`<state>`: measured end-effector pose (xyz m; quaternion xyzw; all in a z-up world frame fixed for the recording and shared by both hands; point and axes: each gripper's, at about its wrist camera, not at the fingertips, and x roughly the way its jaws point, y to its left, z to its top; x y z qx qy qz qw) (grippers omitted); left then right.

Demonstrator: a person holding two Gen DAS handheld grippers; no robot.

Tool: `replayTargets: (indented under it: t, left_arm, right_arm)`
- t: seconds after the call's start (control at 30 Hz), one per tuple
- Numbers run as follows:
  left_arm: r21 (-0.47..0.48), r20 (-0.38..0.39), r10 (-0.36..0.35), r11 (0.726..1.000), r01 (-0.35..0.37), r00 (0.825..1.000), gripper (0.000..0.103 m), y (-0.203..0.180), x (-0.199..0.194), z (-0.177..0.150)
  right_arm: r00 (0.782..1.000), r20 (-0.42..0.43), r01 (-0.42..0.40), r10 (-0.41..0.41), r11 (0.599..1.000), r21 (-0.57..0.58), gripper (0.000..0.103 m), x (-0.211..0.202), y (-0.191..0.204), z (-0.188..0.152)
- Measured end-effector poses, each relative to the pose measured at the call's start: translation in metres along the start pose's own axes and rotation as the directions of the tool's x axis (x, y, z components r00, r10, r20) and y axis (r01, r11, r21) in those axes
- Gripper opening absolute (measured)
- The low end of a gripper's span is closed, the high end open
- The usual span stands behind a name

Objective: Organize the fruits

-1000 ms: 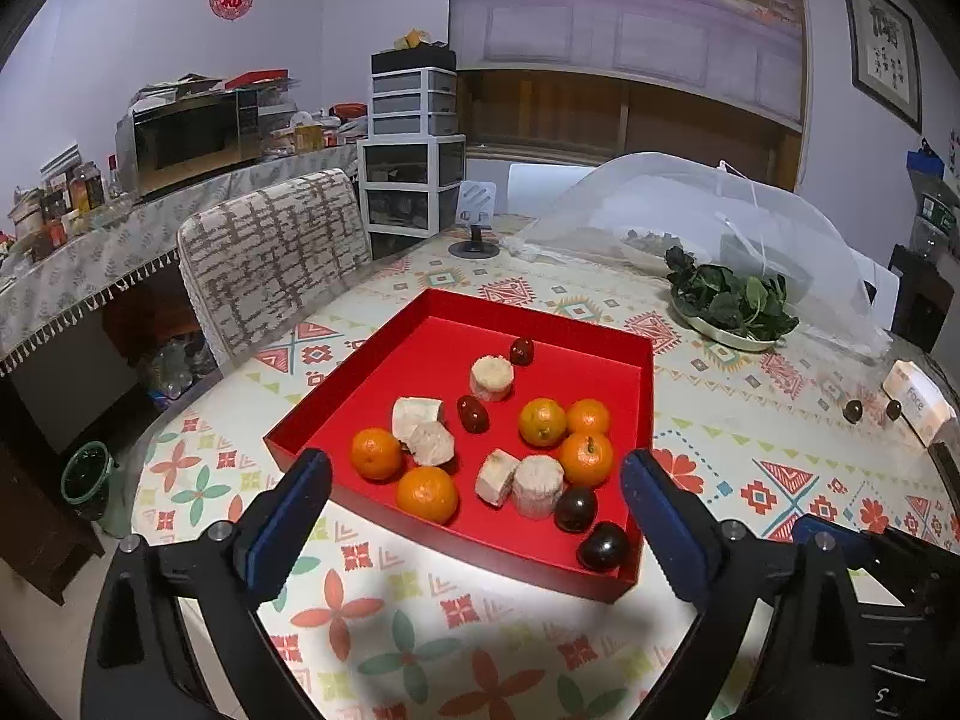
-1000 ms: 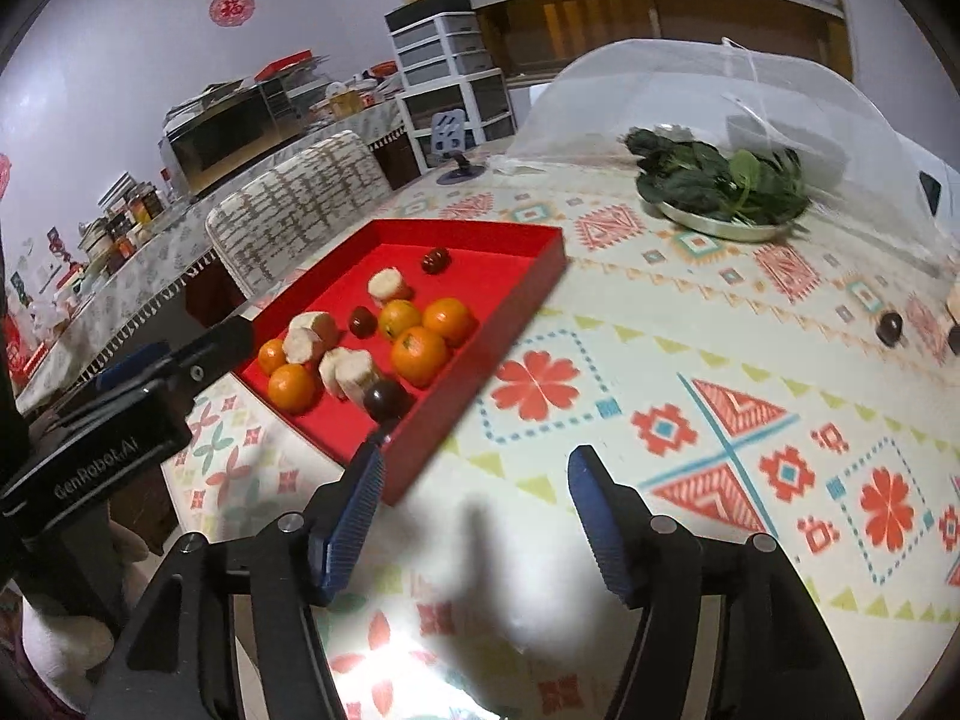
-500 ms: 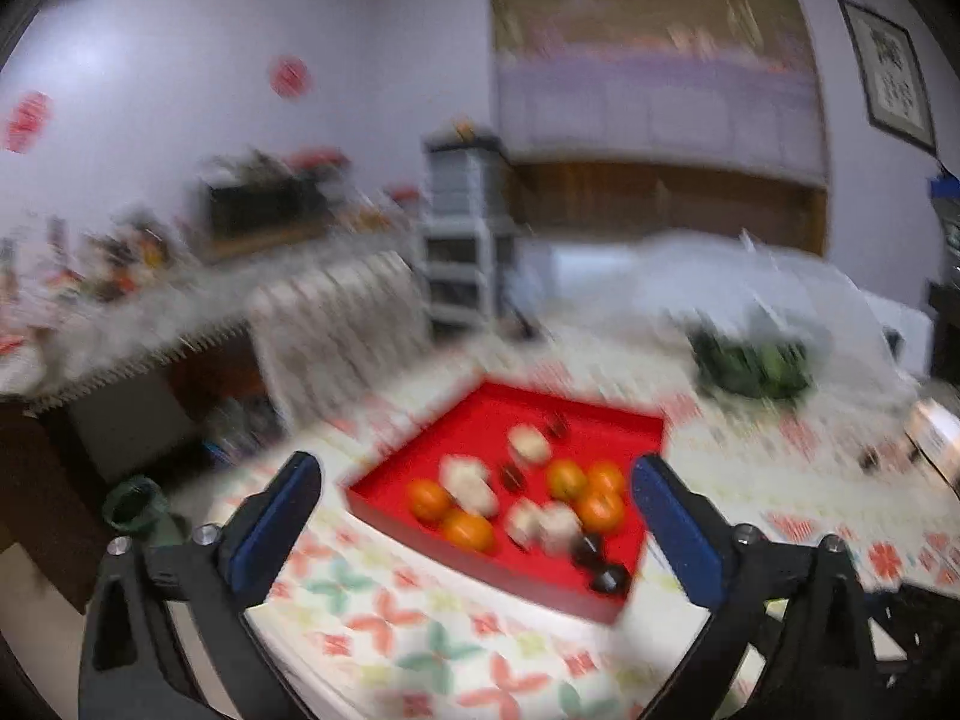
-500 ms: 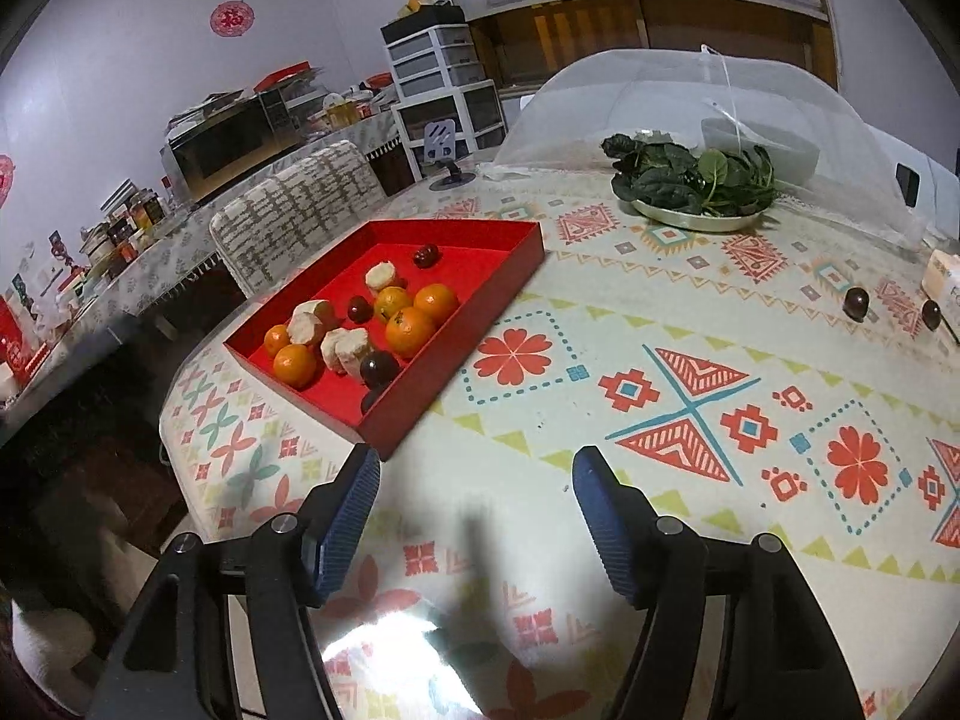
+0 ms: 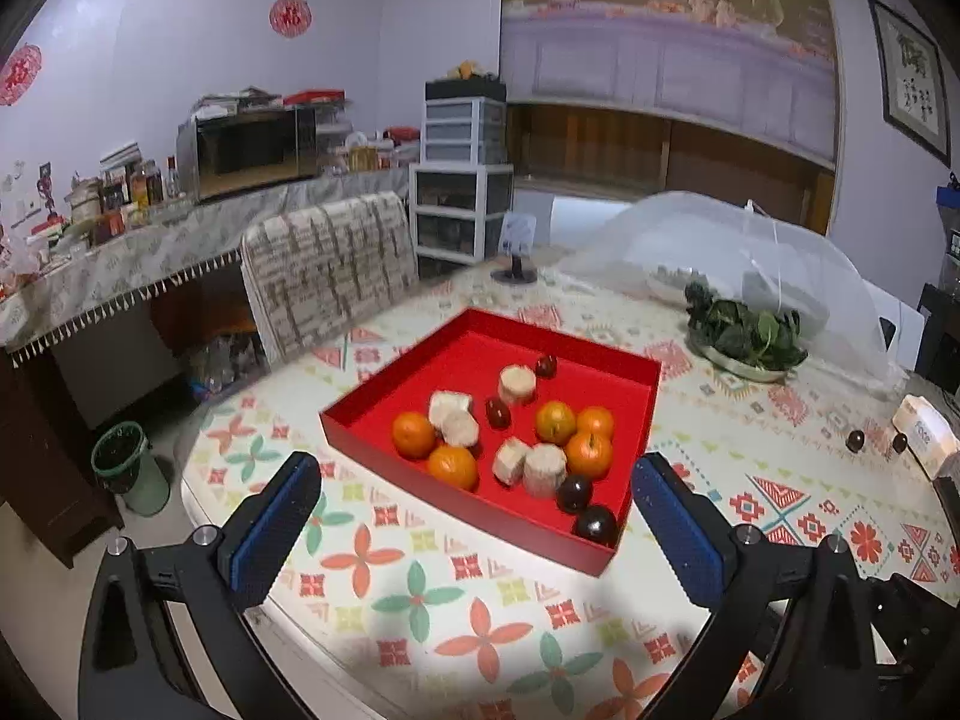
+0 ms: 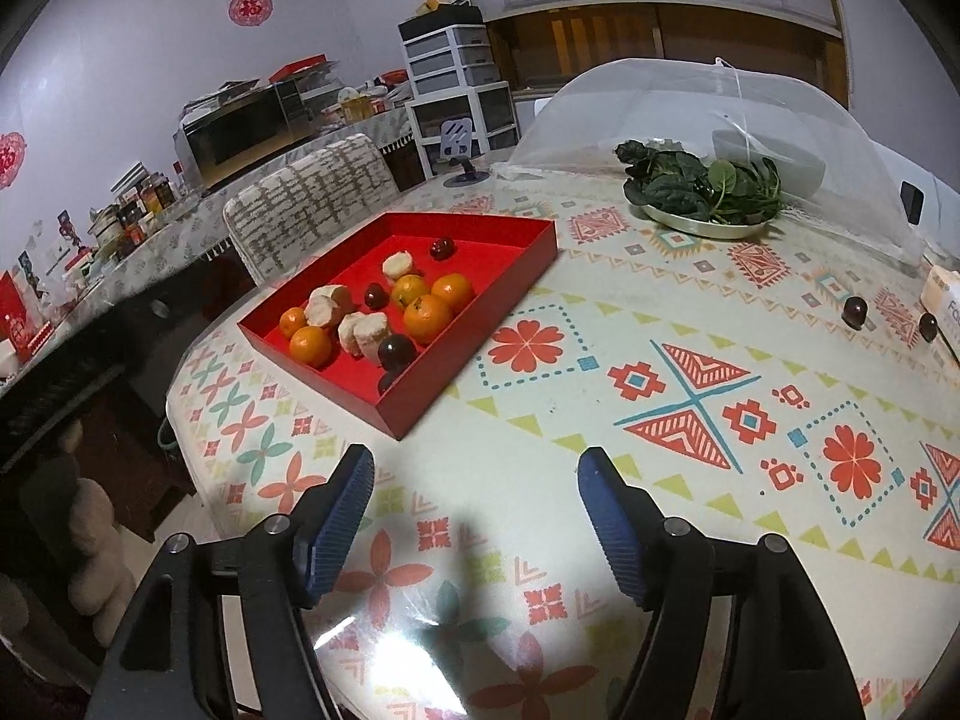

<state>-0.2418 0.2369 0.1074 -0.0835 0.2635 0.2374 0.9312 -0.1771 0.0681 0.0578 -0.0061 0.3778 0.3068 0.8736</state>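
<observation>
The red tray [image 5: 636,432] sits on the patterned table [image 5: 420,594], ahead of the left gripper [image 5: 474,504] and partly framed between its fingers, which stand clear of it on either side. That gripper is spread wide and holds nothing; its jaws have just been opening, with only the tray's near corner and tablecloth showing between them.

Inside the tray lie five oranges [image 5: 413,434], several pale cut chunks [image 5: 545,469] and dark round fruits [image 5: 596,523]. Two oranges sit at the left of the pile, three cluster at the right, and the chunks lie between and behind them. Two dark fruits rest in the tray's near right corner, one touching the wall; two more, reddish, lie further back. What the pale chunks are cannot be told from here; they may be banana pieces.

From the right wrist view the tray [image 6: 516,276] lies ahead and to the left of the right gripper [image 6: 477,504], well apart from it. That gripper is released too, gripping nothing, over bare tablecloth [image 6: 600,360]; its jaws have just been opening.

Two loose dark fruits [image 6: 854,311] lie on the table far to the right, near a white box [image 6: 945,306], well apart from the tray. Behind them a plate of greens [image 6: 702,186] sits at the edge of a mesh cover [image 6: 690,102].
</observation>
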Motion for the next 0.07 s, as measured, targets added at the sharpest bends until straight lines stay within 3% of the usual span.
replayTargets:
  t: [0.07]
  left_arm:
    - [0.009, -0.023, 0.000, 1.000, 0.001, 1.000, 0.103, -0.0074, 0.0033, -0.0008]
  right_arm:
    - [1.000, 0.000, 0.006, -0.006, 1.000, 0.013, 0.078, -0.0009, -0.0056, 0.0004]
